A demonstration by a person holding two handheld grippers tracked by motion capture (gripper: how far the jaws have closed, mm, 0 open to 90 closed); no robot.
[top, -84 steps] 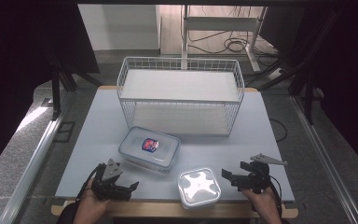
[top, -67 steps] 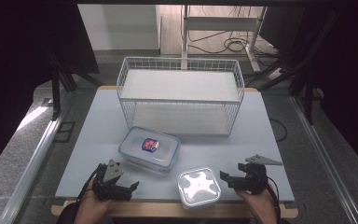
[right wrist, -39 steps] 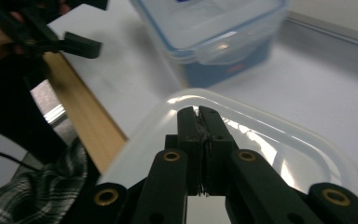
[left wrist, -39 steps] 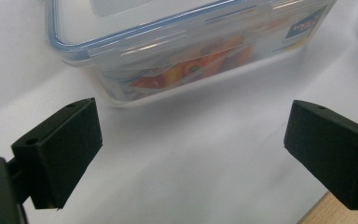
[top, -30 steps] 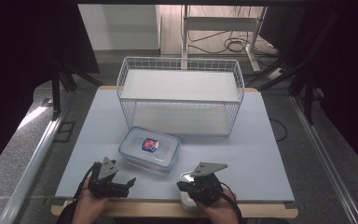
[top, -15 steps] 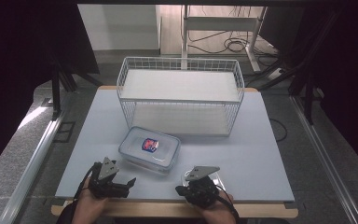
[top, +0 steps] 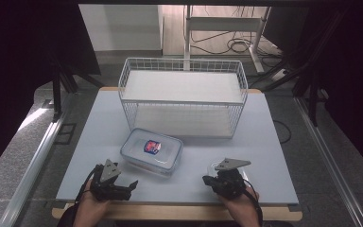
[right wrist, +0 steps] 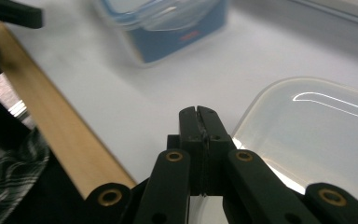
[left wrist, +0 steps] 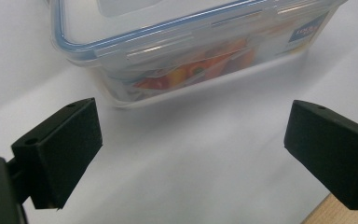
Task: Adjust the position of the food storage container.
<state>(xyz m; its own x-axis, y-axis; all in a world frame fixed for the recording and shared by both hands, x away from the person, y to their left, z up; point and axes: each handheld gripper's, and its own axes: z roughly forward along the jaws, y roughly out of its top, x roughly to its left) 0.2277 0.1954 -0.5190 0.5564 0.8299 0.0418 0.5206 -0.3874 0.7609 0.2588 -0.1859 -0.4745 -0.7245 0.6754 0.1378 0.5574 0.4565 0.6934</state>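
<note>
near the table's front edge, right hand-held gripper [right wrist: 199, 112] pressed together beside translucent lid [right wrist: 317, 126], left hand-held gripper [left wrist: 191, 154] spread before food container [left wrist: 186, 51]

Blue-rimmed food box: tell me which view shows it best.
The high view: the blue-rimmed food box lies whole on the table, lid and label visible, in front of the wire basket. The left gripper view gives a close side wall with colourful contents behind open jaws. The right gripper view shows a blurred corner beyond shut jaws.

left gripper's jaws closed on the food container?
No. In the left gripper view the left gripper has its jaws wide apart over bare table, and the clear lidded container sits beyond them, untouched.
</note>
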